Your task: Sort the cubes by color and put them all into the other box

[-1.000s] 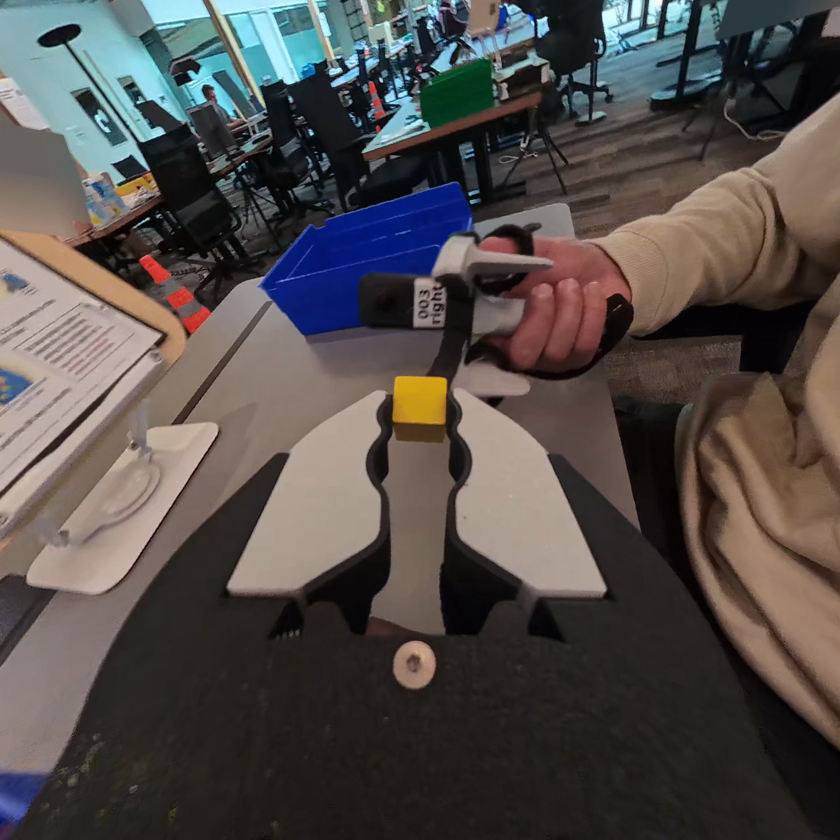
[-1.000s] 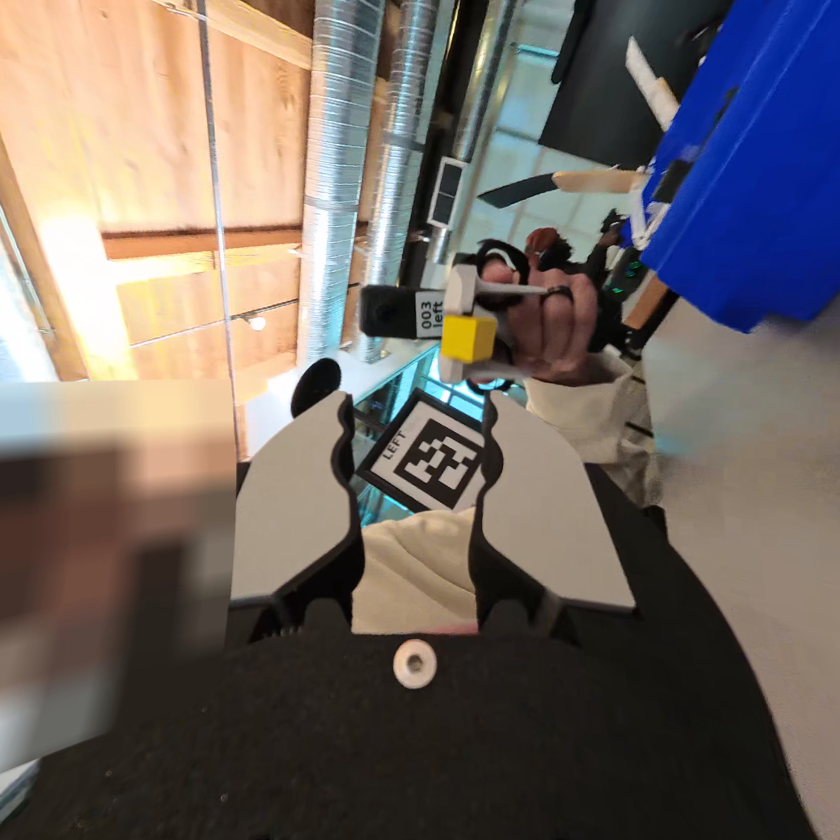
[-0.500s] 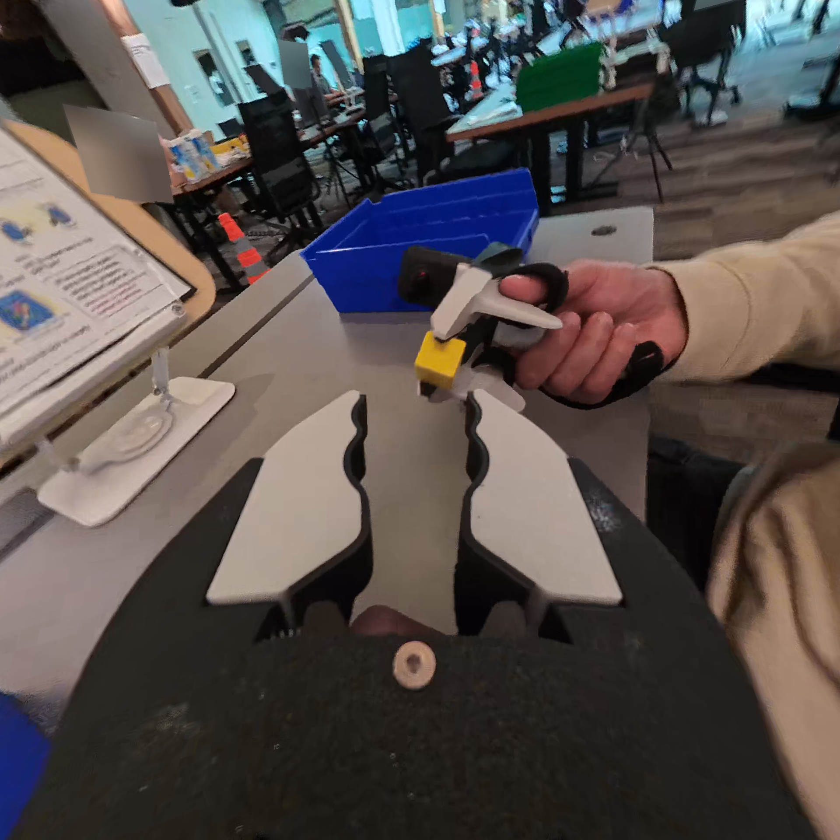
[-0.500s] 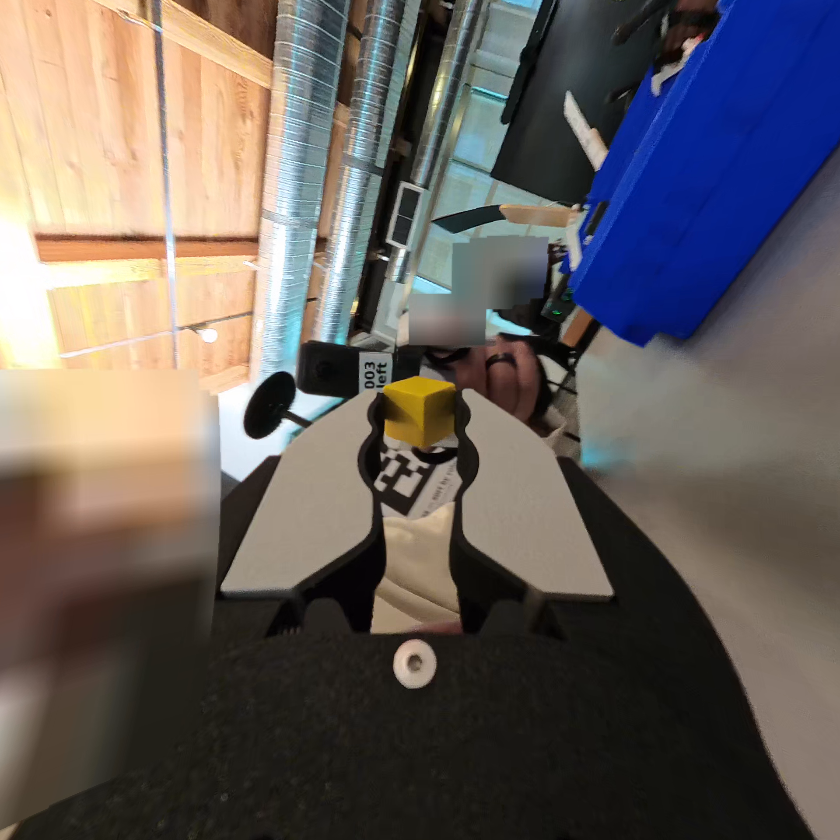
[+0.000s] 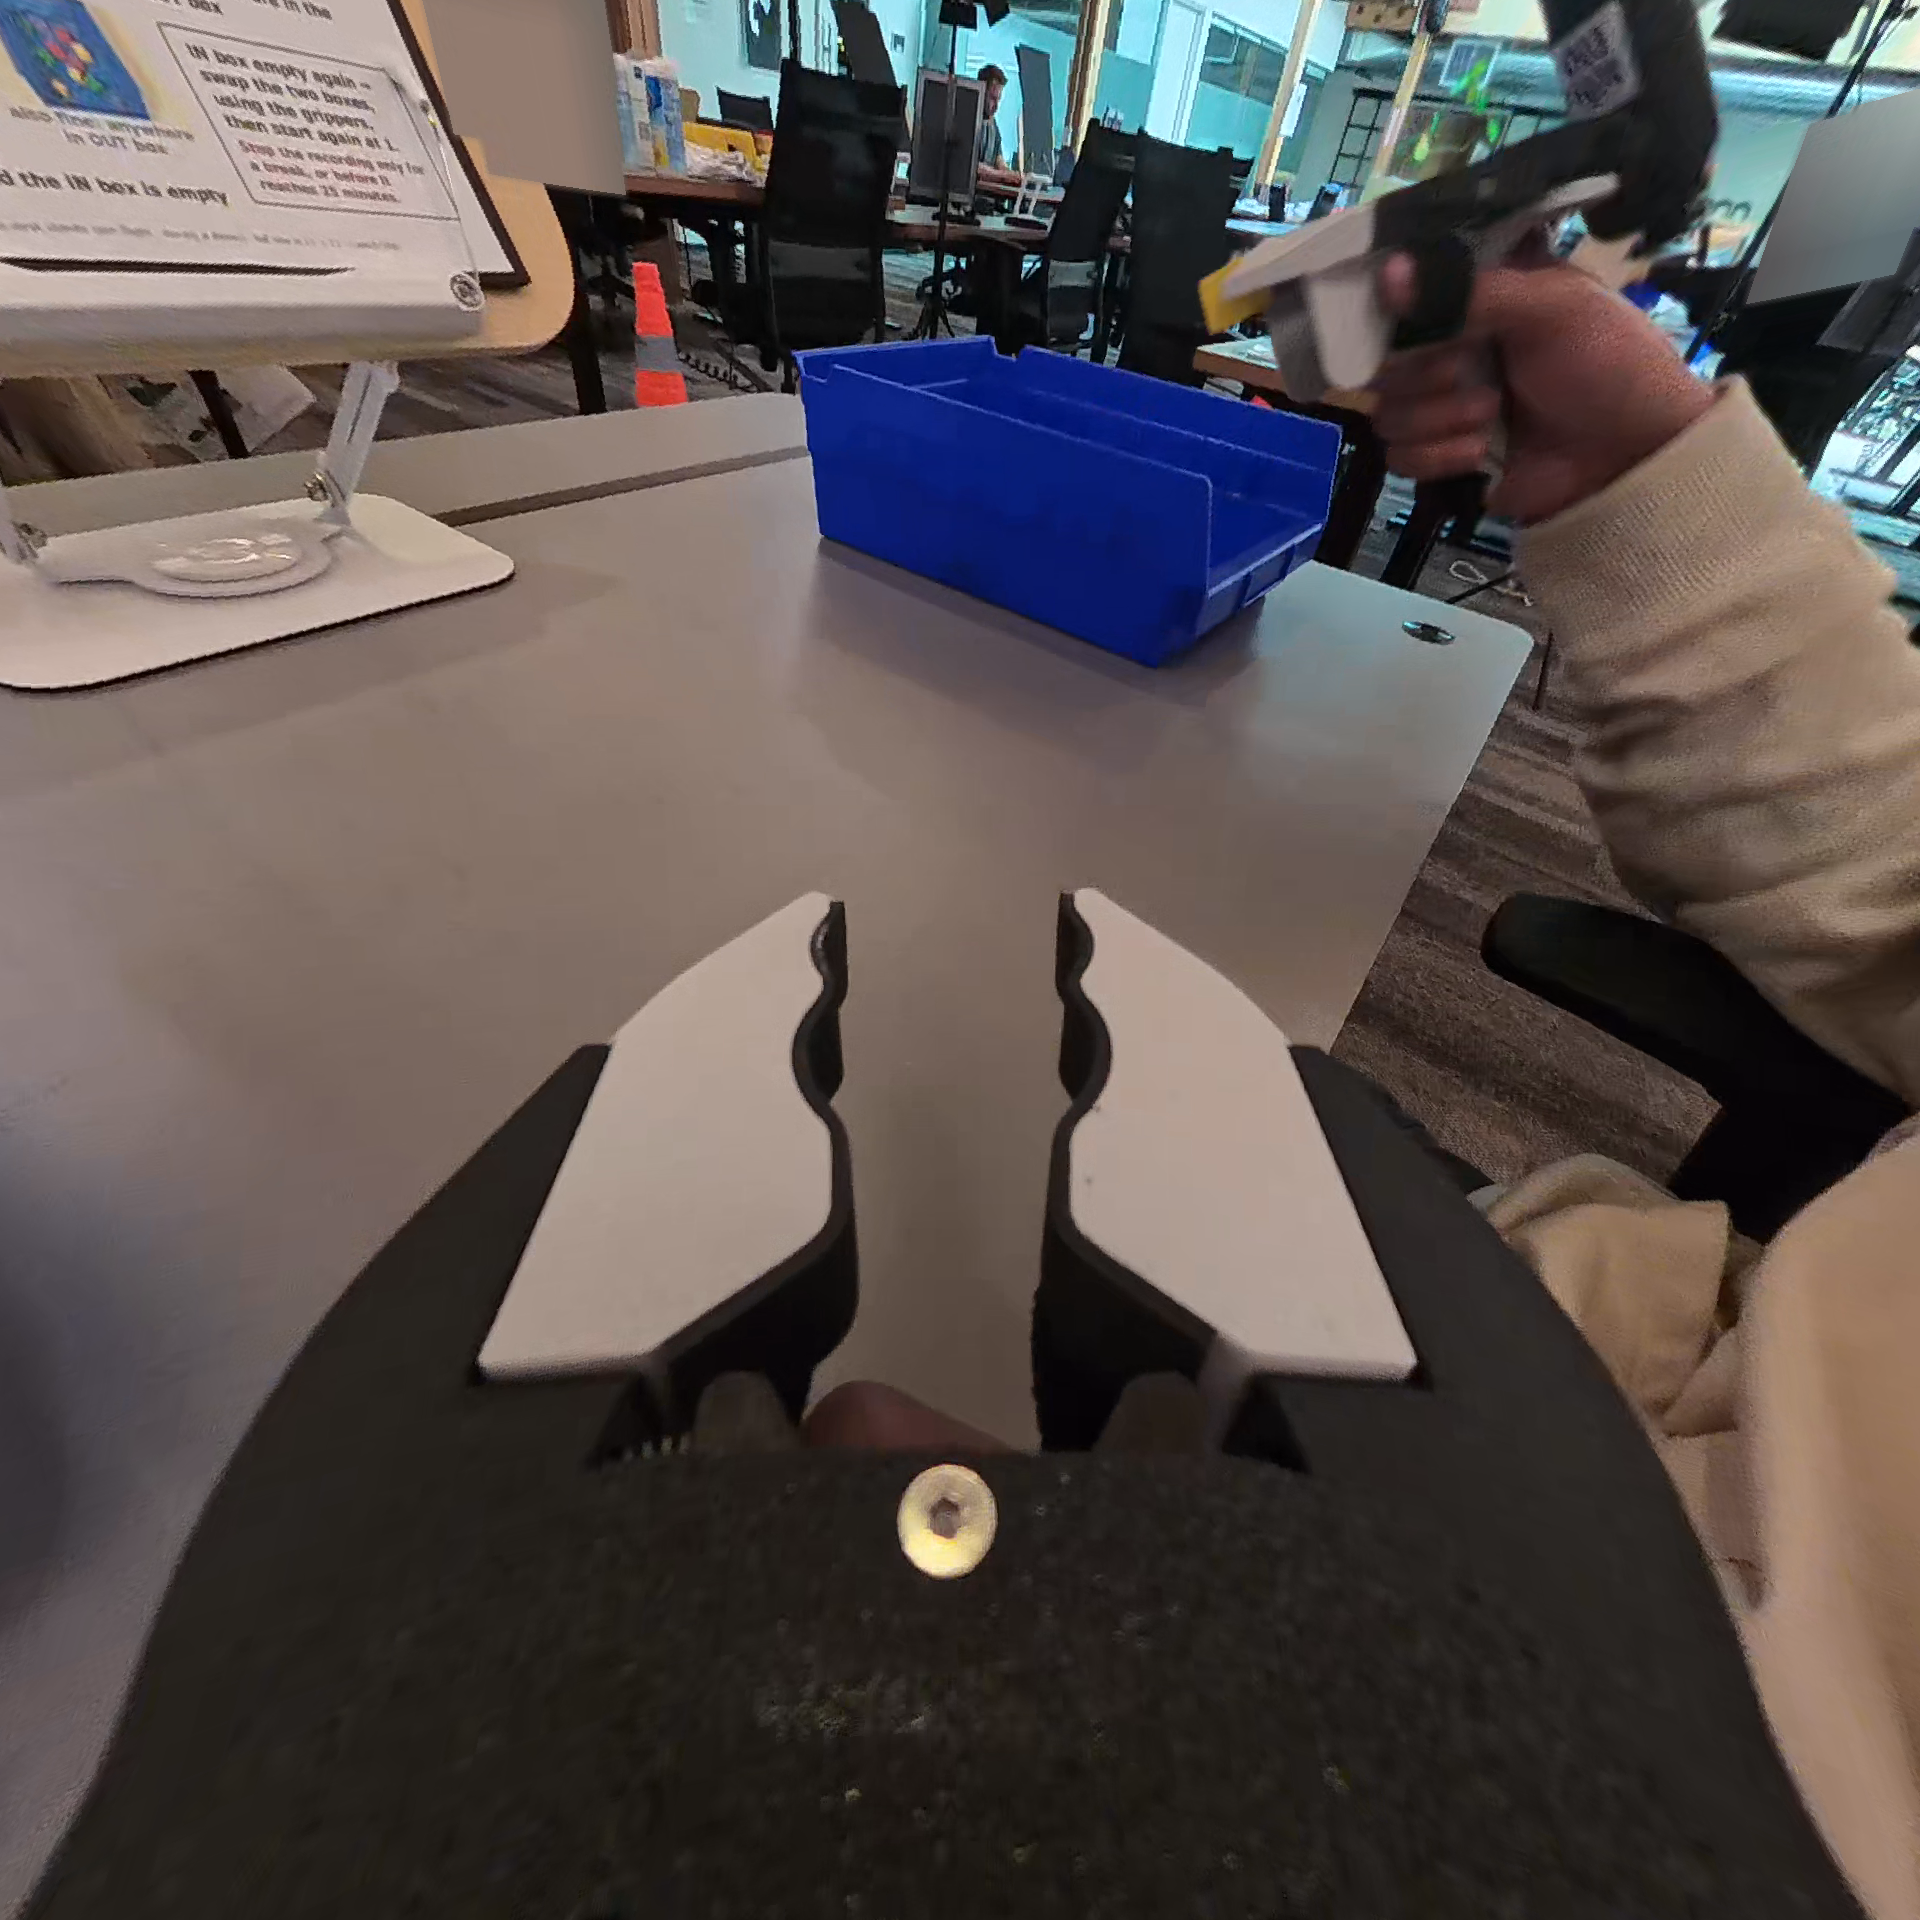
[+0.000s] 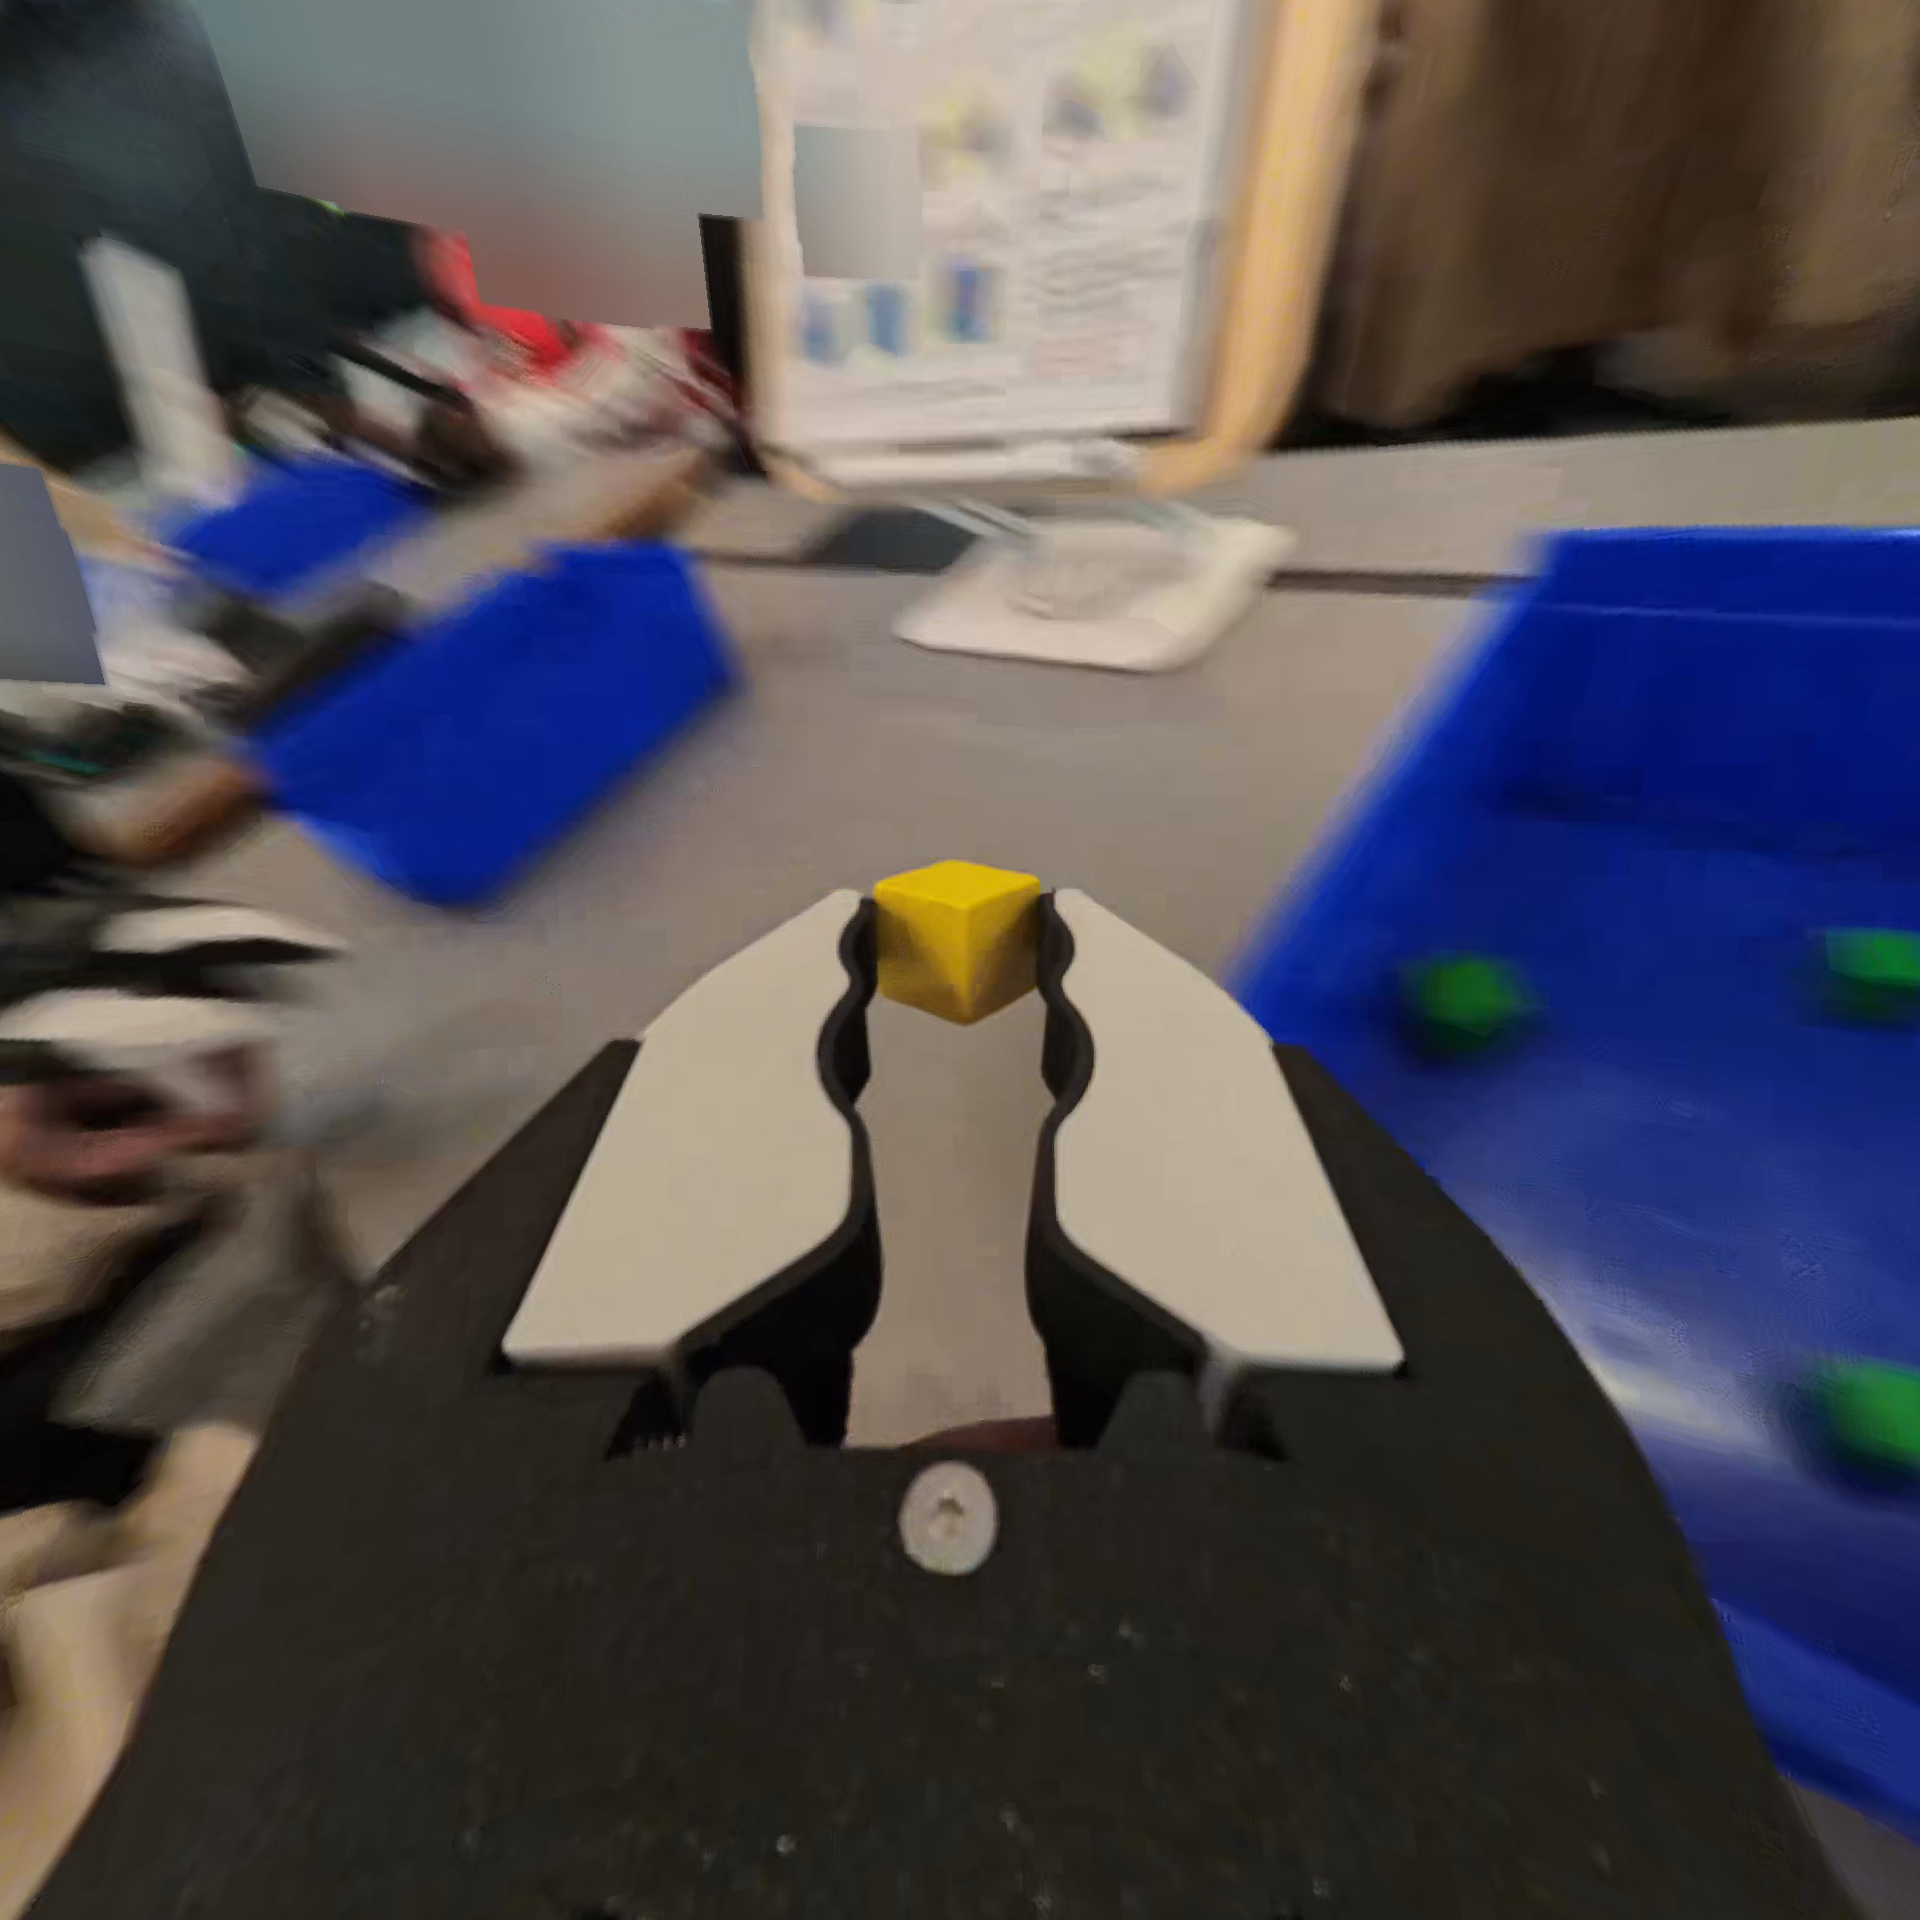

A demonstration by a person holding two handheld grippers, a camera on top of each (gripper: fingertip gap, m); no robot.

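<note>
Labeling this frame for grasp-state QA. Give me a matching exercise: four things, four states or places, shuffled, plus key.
Things:
1. left gripper
2. right gripper
3. yellow cube
4. green cubes

States or places:
A. lying inside the blue bin at the right of the right wrist view
B. pinched between two fingertips, off the table
C. open and empty above the grey table
D. shut on a cube

Pairs: 1-C, 2-D, 3-B, 4-A
</note>
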